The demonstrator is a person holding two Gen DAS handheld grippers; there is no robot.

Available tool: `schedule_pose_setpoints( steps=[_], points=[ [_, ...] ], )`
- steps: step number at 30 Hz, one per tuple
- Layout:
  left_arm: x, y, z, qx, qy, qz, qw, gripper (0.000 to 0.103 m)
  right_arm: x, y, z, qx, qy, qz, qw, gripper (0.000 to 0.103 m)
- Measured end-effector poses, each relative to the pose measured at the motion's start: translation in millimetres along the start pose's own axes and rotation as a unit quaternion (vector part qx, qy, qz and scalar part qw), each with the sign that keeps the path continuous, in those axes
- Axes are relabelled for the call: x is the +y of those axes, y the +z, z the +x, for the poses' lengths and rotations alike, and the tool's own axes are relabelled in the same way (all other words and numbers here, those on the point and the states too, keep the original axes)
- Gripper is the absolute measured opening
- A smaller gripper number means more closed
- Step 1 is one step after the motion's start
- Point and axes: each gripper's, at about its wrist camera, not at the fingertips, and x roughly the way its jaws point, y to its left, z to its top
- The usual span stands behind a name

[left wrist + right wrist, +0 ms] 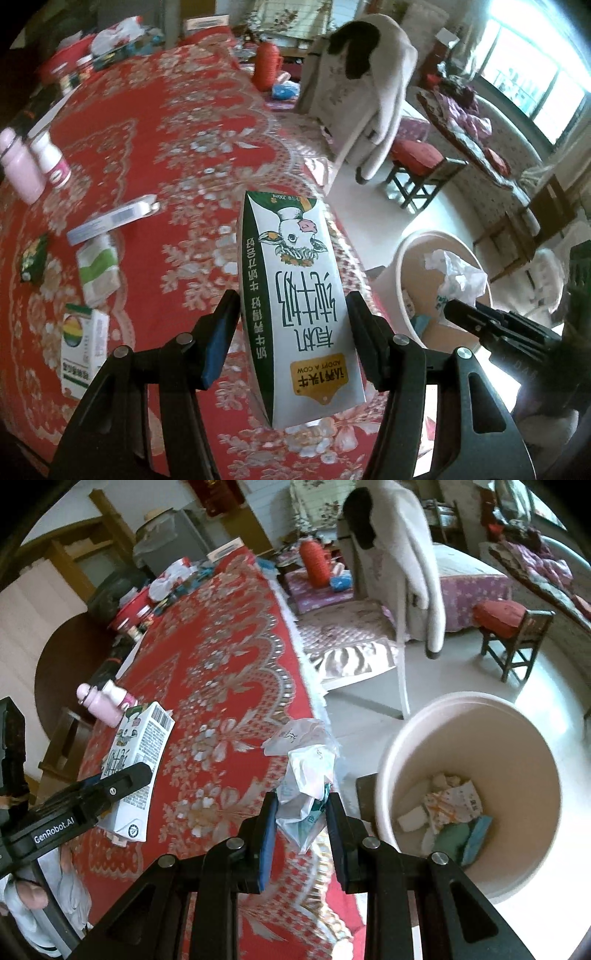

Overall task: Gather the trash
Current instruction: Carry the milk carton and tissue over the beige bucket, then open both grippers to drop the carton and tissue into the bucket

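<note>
left gripper (291,328) fingers clamp milk carton (295,295) | right gripper (301,812) fingers clamp crumpled wrapper (306,771) at table edge | bin (469,716) beside

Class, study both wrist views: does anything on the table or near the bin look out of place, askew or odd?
Yes. Several small boxes and packets lie scattered at odd angles on the red tablecloth. The milk carton in the left claw is upside down, its print inverted. Nothing looks spilled.

The tabletop (177,122) wears red cloth with silvery floral scrollwork. The milk carton (295,295) is white with dark green edging and a yellow tag. The bin (480,746) is pale pink; the tool pads (267,834) are blue.
</note>
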Motion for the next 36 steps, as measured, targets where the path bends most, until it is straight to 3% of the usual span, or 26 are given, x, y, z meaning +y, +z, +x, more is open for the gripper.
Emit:
schedule_pose_setpoints(
  steps=[21,29,36],
  points=[
    [-110.5,0.7,45.9,0.027,-0.04,0.085,0.9952,0.057,-104.7,-20.6,-35.1,-0.01,-0.054,0.09,0.994,0.025],
    [-137.2,3.0,64.9,0.039,-0.056,0.095,0.9931,0.057,-132.8,-24.4,-38.1,-0.004,-0.066,0.109,0.992,0.025],
    [-157.7,1.7,89.4,0.066,-0.09,0.089,0.9898,0.057,-153.9,-27.0,-28.1,0.016,-0.074,0.124,0.989,0.025]
  ],
)
